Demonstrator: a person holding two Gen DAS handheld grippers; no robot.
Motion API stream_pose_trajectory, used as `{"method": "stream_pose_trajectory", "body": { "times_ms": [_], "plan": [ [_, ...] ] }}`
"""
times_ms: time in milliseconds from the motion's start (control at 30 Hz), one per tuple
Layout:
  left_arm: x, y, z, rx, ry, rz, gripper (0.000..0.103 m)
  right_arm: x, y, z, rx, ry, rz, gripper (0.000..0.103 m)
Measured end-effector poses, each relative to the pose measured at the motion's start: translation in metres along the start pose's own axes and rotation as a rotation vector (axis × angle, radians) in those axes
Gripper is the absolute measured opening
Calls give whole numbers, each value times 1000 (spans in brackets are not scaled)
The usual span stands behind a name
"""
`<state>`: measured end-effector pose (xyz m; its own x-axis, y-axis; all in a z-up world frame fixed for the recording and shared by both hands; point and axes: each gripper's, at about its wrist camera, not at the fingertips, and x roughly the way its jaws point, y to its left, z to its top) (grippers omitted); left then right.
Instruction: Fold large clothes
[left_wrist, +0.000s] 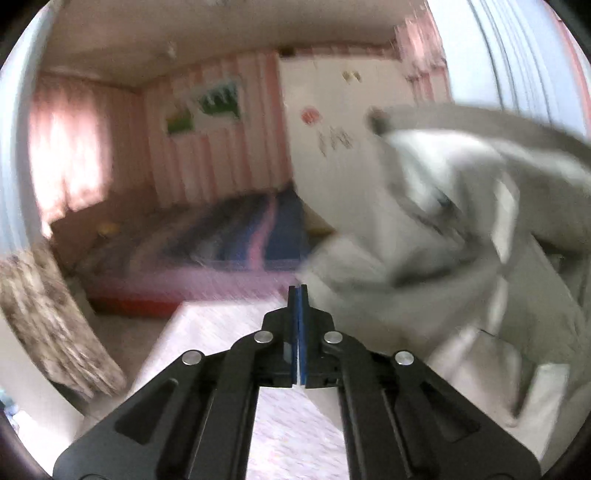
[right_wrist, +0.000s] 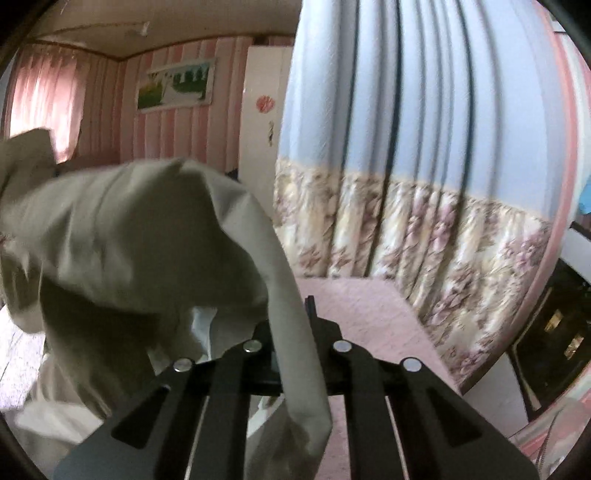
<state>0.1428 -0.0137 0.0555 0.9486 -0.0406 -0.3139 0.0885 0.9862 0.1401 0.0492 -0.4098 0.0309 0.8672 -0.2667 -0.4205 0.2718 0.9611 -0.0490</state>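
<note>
A large pale grey-beige garment (left_wrist: 461, 236) hangs bunched and motion-blurred in the air at the right of the left wrist view, above the pink-covered table (left_wrist: 229, 332). My left gripper (left_wrist: 297, 291) is shut, its blue pads pressed together with nothing between them, just left of the cloth. In the right wrist view the same garment (right_wrist: 140, 236) billows at the left and a band of it runs down between the fingers. My right gripper (right_wrist: 295, 306) is shut on that band of cloth, which hides its left fingertip.
A blue curtain with a floral lower part (right_wrist: 424, 184) hangs close behind the pink table (right_wrist: 369, 314). A bed with a striped cover (left_wrist: 236, 236) stands across the room. A white wardrobe (left_wrist: 332, 110) stands behind. A furry brown throw (left_wrist: 44, 317) lies at the left.
</note>
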Motion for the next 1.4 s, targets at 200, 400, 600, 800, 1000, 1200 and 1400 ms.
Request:
{"method": "stream_pose_trajectory", "body": {
  "times_ms": [200, 400, 600, 800, 1000, 1200, 1400],
  "plan": [
    [-15, 30, 8, -24, 39, -7, 0, -27, -29, 13, 25, -36, -9, 8],
    [11, -5, -50, 1, 208, -117, 45, 20, -62, -23, 45, 168, -147, 88],
    [15, -28, -82, 13, 230, -177, 76, -8, -78, -44, 91, 142, -124, 95],
    [16, -45, -91, 36, 198, -203, 92, -68, -48, -68, 59, 66, 12, 101],
    [32, -43, -99, 70, 179, -194, 98, -92, -7, -95, -151, 30, 19, 101],
    [49, -38, -108, 2, 212, -232, 98, -75, -13, -96, -86, 80, 40, 101],
    [40, -60, -96, 56, 132, -265, 100, -53, -4, -90, -85, 88, 70, 101]
  ]
}}
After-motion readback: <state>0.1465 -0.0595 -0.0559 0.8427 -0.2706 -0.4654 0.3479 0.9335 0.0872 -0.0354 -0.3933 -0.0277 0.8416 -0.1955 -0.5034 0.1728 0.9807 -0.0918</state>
